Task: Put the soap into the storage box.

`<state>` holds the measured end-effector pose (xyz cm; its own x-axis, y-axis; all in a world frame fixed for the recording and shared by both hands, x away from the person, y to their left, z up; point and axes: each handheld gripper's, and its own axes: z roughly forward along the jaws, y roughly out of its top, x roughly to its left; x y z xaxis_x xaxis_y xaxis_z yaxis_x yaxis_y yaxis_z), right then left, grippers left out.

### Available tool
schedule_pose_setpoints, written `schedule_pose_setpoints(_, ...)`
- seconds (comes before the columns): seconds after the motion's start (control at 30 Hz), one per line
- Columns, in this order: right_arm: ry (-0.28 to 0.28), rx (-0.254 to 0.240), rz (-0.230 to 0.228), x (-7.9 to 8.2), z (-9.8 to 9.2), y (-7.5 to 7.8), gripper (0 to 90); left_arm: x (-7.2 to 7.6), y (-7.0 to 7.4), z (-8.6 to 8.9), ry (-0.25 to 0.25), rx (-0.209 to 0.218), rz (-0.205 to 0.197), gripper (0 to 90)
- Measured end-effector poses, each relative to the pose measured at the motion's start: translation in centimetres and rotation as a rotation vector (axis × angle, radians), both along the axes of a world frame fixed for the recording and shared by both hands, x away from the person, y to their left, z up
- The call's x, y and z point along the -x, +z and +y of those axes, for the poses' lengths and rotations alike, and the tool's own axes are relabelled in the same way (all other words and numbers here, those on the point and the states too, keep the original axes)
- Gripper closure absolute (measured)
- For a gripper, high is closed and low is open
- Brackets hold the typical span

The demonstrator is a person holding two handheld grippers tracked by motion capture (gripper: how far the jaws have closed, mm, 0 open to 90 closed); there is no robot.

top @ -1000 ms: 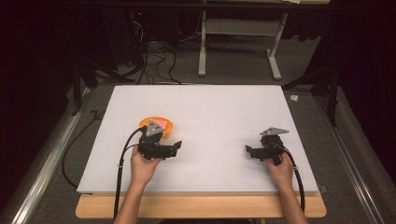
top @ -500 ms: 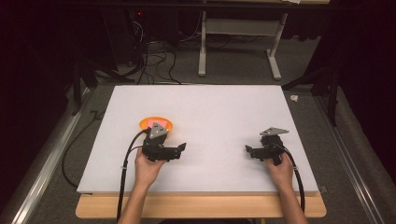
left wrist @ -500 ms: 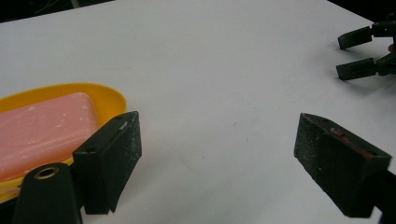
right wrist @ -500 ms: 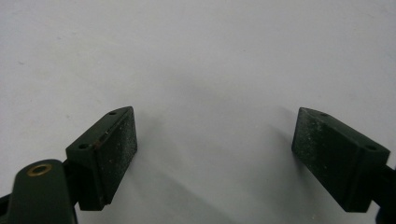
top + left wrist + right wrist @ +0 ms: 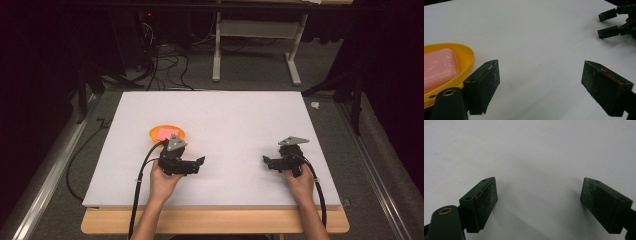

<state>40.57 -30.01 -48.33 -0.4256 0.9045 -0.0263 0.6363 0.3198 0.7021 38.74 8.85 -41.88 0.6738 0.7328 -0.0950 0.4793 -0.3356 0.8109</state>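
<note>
Clutter sits well off my work area: beyond the far edge of the white board [image 5: 240, 115] I see a tangle of cables [image 5: 165, 65] on the grey floor and the pale legs of a metal stand [image 5: 255, 47], and a small white scrap [image 5: 315, 105] lies just off the board's right edge. The board rests on a wooden table [image 5: 215, 222], whose bare strip shows along the near side. Nothing lies on the board between my two grippers.

My left gripper [image 5: 199, 164] is held low over the board's near left part, its jaws spread wide with nothing between them. The yellow dish [image 5: 167, 133] lies just beyond it, with a pink block [image 5: 165, 133] resting flat inside. From the left gripper view the yellow dish [image 5: 466, 62] is beside the left-hand jaw, its rim reaching behind that jaw's outer side, not between the two; the pink block [image 5: 439, 67] fills its hollow. Bare white board lies in the gap.

My right gripper [image 5: 268, 162] is held over the near right part, well apart from the dish, pointing toward the left one. Its jaws are spread wide too, over bare board. In the left gripper view it appears at the upper right [image 5: 604, 25].

I can read no writing or labels anywhere.
</note>
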Motion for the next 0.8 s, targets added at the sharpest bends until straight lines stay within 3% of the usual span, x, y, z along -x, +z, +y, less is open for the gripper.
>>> schedule_pose_setpoints(0.8, -0.001, 0.0, 0.001, 0.0, 0.0, 0.0, 14.8, -0.2, -1.8, -2.0, -0.025, -0.005, 0.028, 16.3)
